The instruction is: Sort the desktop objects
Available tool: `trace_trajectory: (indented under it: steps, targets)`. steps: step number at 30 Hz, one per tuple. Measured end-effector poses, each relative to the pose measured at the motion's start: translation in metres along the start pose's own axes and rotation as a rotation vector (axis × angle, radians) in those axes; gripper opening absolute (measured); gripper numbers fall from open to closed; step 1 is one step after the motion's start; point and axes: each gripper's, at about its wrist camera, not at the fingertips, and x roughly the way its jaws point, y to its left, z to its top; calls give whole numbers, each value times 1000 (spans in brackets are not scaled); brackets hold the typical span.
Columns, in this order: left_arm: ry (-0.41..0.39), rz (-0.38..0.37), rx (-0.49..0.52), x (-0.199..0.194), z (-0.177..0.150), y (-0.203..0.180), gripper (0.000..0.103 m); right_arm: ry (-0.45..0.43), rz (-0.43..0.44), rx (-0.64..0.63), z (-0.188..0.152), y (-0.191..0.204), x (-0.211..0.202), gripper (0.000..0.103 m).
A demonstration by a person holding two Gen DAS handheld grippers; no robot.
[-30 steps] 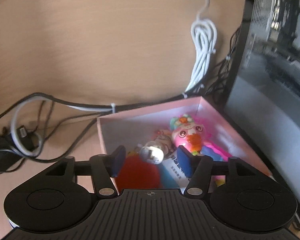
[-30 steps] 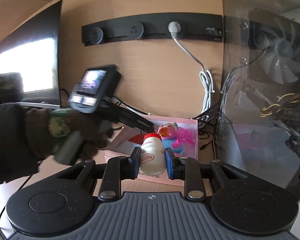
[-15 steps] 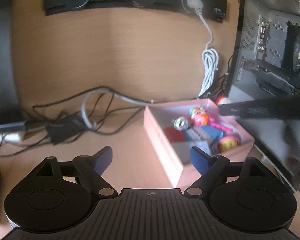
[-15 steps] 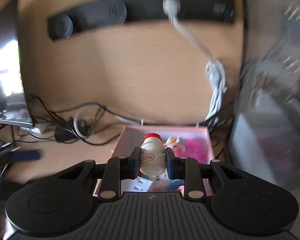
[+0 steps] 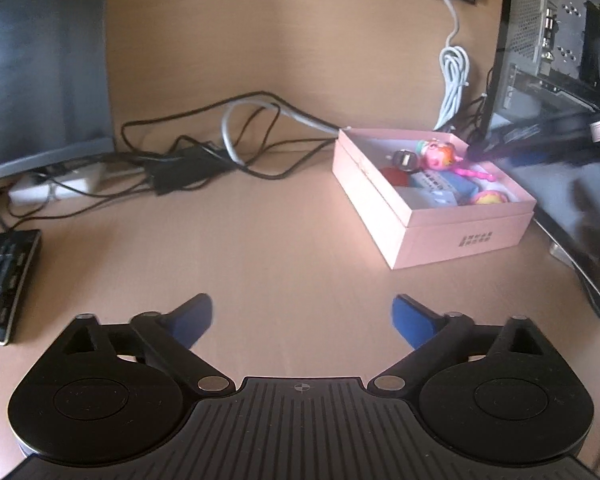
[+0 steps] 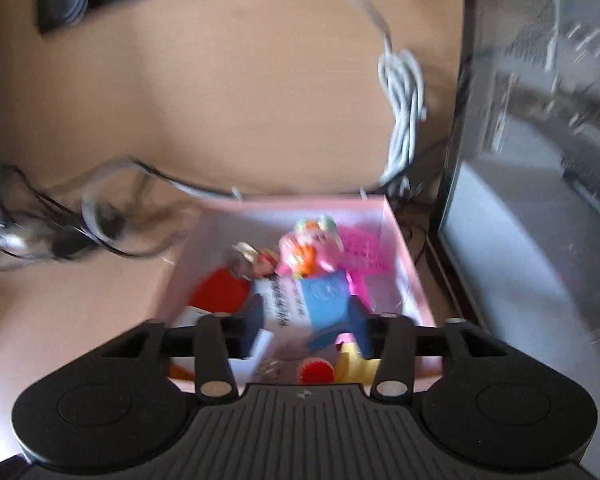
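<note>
The right tool (image 6: 306, 322) hangs over the pink box (image 6: 404, 240), its jaws just opened; the bottle (image 6: 316, 372) lies below them. The left tool (image 5: 302, 316), jaws wide apart and empty, is over bare bench (image 5: 260, 240), box ahead-right.

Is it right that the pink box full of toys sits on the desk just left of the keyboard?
Not quite. The pink box of toys is on the desk, but far right of the keyboard, beside the computer case. The left wrist view shows this.
</note>
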Motion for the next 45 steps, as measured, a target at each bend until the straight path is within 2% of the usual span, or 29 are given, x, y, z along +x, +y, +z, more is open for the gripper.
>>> trace_trajectory:
  steps: [1, 3, 4, 8, 15, 18, 22, 27, 30, 32, 36, 45]
  targets:
    - [-10, 6, 8, -2, -4, -2, 102, -19, 24, -10, -4, 1, -15, 79]
    - [-12, 25, 21, -1, -12, -8, 103, -36, 68, -26, -16, 3, -44, 100]
    - [-8, 36, 24, 0, -16, -11, 103, -30, 93, -32, -25, 3, -55, 103]
    - [16, 42, 13, 9, -33, -19, 103, 27, 146, -29, -57, 4, -62, 103]
    - [71, 31, 5, 23, -50, -25, 103, 98, 112, -62, -106, 10, -43, 103]
    - [94, 33, -9, 29, -55, -25, 103, 122, 111, -35, -114, 6, -35, 103]
    - [76, 45, 1, 31, -56, -28, 103, 153, 97, -22, -121, 1, -23, 103]
    - [74, 76, -20, 37, -52, -29, 103, 191, 55, -64, -130, 2, -4, 103]
    - [70, 96, -38, 40, -50, -30, 103, 137, 46, -143, -134, 8, -2, 103]
    - [70, 95, -37, 40, -50, -30, 103, 141, 60, -103, -133, 4, 0, 103]
    - [71, 91, -34, 40, -50, -30, 103, 86, 38, -89, -137, 3, 1, 103]
    - [67, 91, -38, 40, -50, -30, 103, 84, 41, -86, -136, 1, 4, 103]
